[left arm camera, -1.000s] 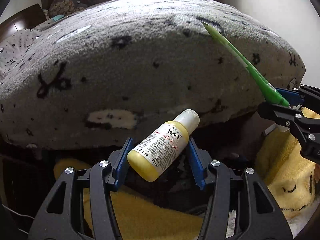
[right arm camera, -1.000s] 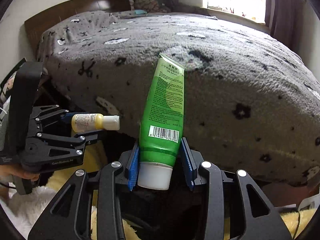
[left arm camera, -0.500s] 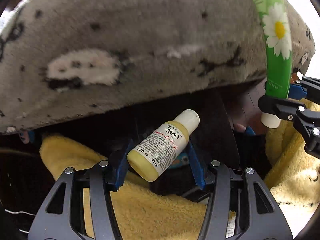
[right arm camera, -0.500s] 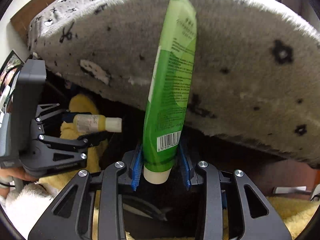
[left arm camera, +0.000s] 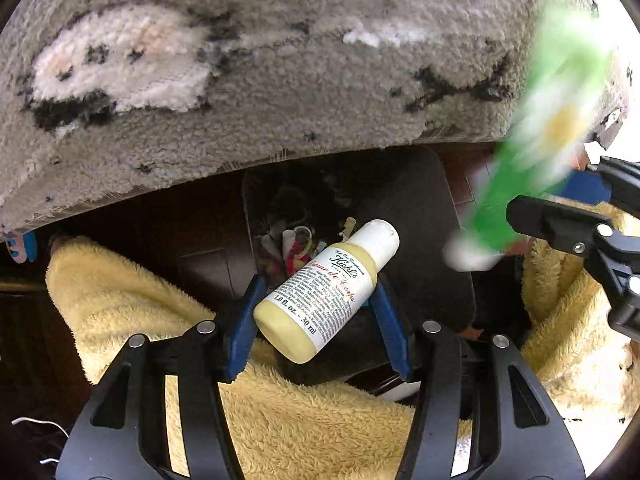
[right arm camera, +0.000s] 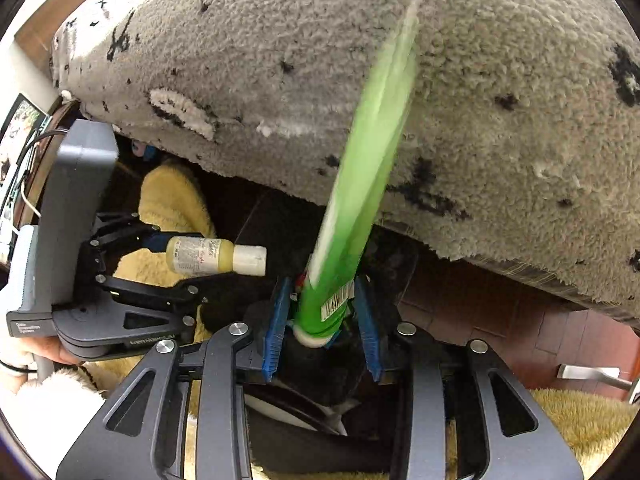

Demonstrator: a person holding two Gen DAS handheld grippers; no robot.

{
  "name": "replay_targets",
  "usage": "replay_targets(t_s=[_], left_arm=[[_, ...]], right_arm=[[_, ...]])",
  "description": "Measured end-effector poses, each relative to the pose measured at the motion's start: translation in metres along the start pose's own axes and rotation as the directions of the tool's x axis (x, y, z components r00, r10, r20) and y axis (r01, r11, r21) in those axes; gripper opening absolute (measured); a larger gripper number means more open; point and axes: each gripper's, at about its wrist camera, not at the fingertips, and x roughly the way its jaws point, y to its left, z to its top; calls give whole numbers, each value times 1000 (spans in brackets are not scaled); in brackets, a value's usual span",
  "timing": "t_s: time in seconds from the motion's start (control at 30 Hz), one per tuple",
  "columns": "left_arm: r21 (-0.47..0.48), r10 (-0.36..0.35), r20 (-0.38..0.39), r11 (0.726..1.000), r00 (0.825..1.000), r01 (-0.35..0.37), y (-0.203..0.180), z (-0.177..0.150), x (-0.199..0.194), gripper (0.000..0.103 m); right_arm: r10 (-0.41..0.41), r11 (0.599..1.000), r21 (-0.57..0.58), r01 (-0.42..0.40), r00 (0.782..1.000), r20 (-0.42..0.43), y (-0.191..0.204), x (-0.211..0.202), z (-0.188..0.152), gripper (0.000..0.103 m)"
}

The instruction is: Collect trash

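A small yellow lotion bottle (left arm camera: 320,300) with a white cap lies slanted between the blue pads of my left gripper (left arm camera: 316,284). The pads still touch its sides while the jaws are opening. In the right wrist view the bottle (right arm camera: 200,256) sticks out level from that gripper. A green tube (right arm camera: 360,184), cap down, stands blurred between the pads of my right gripper (right arm camera: 322,304). Its jaws are opening, and gaps show on both sides of the tube. Below both grippers is a dark trash bin (left arm camera: 432,184) with several scraps inside.
A grey fleece blanket (left arm camera: 280,80) with black marks hangs over the bed edge just above the bin. Yellow fluffy fabric (left arm camera: 132,292) lies around the bin on both sides. A hand (right arm camera: 44,352) holds the left gripper. Reddish floor tiles (right arm camera: 520,320) show at the right.
Both grippers have sunk and tipped downward, so the bin now shows under them. The green tube has come loose and blurs as it tilts and slips between the right pads.
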Motion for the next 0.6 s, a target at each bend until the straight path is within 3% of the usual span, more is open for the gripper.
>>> replay_targets(t_s=[0.1,0.37,0.5,0.6], left_arm=[[8,17,11,1000,1000,-17,-5,1,-1,67],[14,41,65,999,997,-42,-10,5,-29,77],[15,40,137,999,990,-43,-14,10,-59,83],[19,51,220,998,974,-57,-22,17,-87,87]], right_arm=[[1,1000,14,-1,1000,21,-7,-6,3,56],[-5,999,37,2,997,75,-18,-28,1,59],[-52,998,38,47,990,135,-20,-47,5,71],[-98,995,48,90,973,207,-24,-71,10,81]])
